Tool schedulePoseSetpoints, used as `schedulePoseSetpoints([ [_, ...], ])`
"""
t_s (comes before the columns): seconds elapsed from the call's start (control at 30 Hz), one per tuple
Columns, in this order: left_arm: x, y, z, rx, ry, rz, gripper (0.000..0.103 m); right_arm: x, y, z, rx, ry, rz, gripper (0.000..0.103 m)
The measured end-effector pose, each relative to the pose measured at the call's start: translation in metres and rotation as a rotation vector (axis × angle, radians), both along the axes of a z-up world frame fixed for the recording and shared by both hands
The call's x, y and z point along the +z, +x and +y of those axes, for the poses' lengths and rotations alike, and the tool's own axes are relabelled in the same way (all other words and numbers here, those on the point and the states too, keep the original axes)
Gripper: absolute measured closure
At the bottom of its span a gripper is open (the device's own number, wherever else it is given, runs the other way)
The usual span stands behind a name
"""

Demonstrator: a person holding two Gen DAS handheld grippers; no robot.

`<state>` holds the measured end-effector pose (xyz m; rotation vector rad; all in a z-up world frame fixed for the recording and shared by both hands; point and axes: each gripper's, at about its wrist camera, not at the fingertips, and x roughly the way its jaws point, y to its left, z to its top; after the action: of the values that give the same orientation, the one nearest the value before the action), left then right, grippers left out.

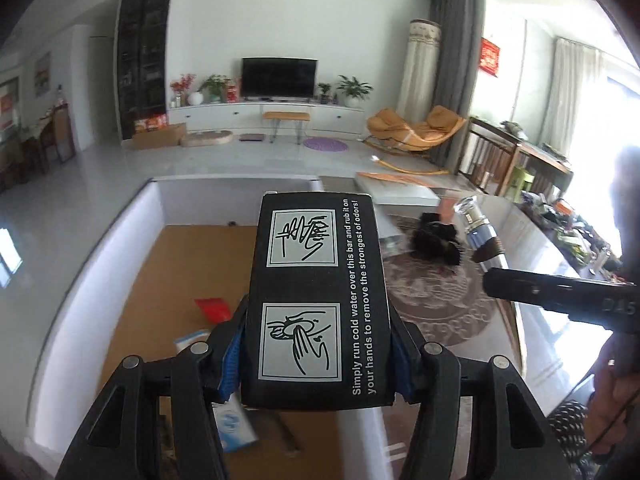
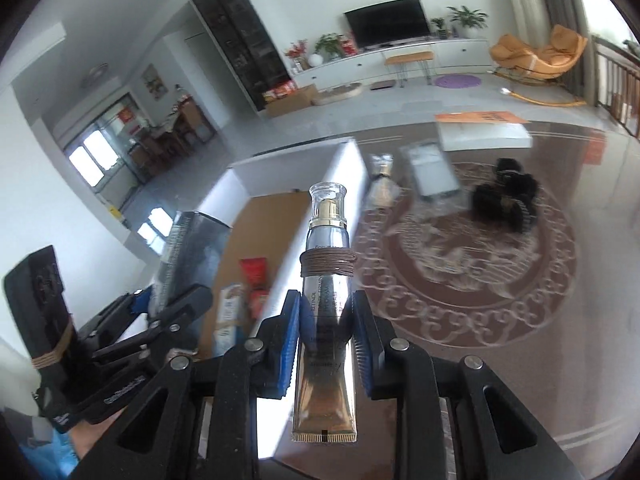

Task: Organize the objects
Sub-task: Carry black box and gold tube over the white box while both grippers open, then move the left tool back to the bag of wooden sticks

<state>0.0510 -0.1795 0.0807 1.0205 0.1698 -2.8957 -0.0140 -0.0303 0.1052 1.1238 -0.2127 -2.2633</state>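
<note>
The left gripper (image 1: pixel 316 364) is clamped on a black box (image 1: pixel 318 300) printed with hand-washing pictures and white lettering; its blue pads (image 1: pixel 232 364) press the two long side faces near the rear end, probably because that narrow span is what the jaws can bridge, leaving most of the box free ahead; the box's long axis runs straight forward along the fingers, its far end pointing out over the white bin (image 1: pixel 120 232) with the cardboard-brown floor, where a red packet (image 1: pixel 212 307) and a blue-and-white carton (image 1: pixel 234 426) already lie

The right gripper (image 2: pixel 326 344) is closed tight on a metallic cosmetic tube (image 2: pixel 326 320); the pads (image 2: pixel 290 344) pinch the flat lower body, a sensible place since the flattened part gives two faces to grip, while the crimped tail sits back between the fingers; the tube's long axis also lies along the fingers, clear cap forward and away, a brown elastic cord (image 2: pixel 328 262) wound round its middle

Both items hang in the air above the patterned table (image 2: pixel 480 280), beside the bin's wall; judging by that, each is likely bound for the bin; a wrapped bottle (image 2: pixel 382 186), a clear case (image 2: pixel 434 176) and a black bundle (image 2: pixel 506 196) lie on the table beyond, blurred
</note>
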Motion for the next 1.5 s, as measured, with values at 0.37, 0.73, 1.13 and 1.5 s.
schedulePoseSetpoints([
  [0.37, -0.051, 0.006, -0.101, 0.314, -0.030, -0.208, 0.032, -0.040, 0.005, -0.113, 0.150, -0.033, -0.102, 0.030],
  [0.73, -0.026, -0.023, 0.038, -0.025, -0.078, -0.100, 0.024, -0.101, -0.020, 0.063, -0.363, 0.255, 0.070, 0.008],
  [1.13, -0.078, -0.026, 0.187, -0.330, -0.079, -0.221, 0.016, -0.142, -0.010, 0.153, -0.627, 0.437, 0.103, 0.008],
  [1.5, -0.086, -0.093, 0.187, -0.322, 0.008, -0.375, 0.016, -0.150, -0.010, 0.152, -0.617, 0.424, 0.063, 0.008],
])
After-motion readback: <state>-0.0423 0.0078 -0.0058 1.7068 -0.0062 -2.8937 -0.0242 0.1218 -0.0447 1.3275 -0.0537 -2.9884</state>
